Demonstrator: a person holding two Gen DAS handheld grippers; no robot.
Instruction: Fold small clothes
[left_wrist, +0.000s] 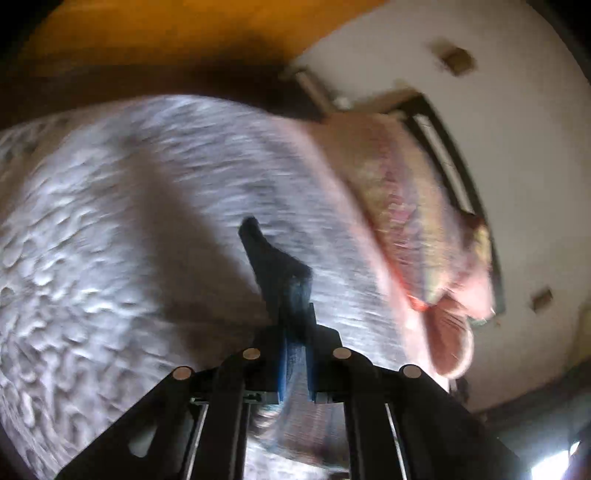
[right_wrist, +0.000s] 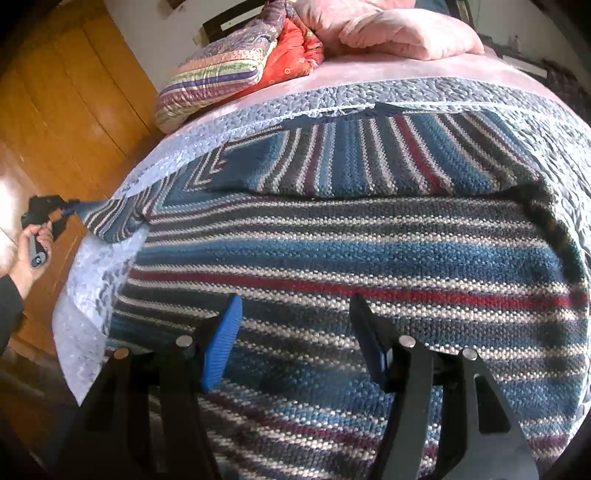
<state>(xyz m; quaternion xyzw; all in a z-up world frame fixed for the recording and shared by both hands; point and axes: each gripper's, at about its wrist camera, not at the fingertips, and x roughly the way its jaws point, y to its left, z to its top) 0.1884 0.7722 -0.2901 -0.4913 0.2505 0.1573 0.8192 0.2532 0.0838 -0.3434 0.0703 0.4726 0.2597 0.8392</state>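
Bed cover (right_wrist: 369, 94): pale blue, pebbled quilting, spread over the bed; it fills most of the left wrist view as a blurred grey-white field (left_wrist: 129, 221).
Striped sweater (right_wrist: 351, 258): knitted in blue, grey, white and red bands, lying flat on the bed cover and covering most of it; a folded-over panel lies across its far part.
Sleeve (right_wrist: 110, 221): drawn off the sweater's left side, past the edge of the bed cover, out over the wooden floor (right_wrist: 74, 92).
Bedding pile (right_wrist: 229, 70): a striped quilt, a red cloth and a pink duvet heaped beyond the sweater, at the far end of the bed.
Right gripper (right_wrist: 295, 325): jaws wide apart, holding nothing, hanging just above the sweater's near part; whether the blue pads touch the knit cannot be told.
Left gripper (left_wrist: 295, 314): jaws closed tight on a thin bunch of dark blue knit.
Hand (right_wrist: 29, 254): grips the left gripper's handle, left of the sweater.
Only in right wrist view: the whole sweater, the left gripper (right_wrist: 48, 214) pinching the sleeve end.
Only in left wrist view: the closed pads up close, a white wall (left_wrist: 517, 110) beyond the bed.
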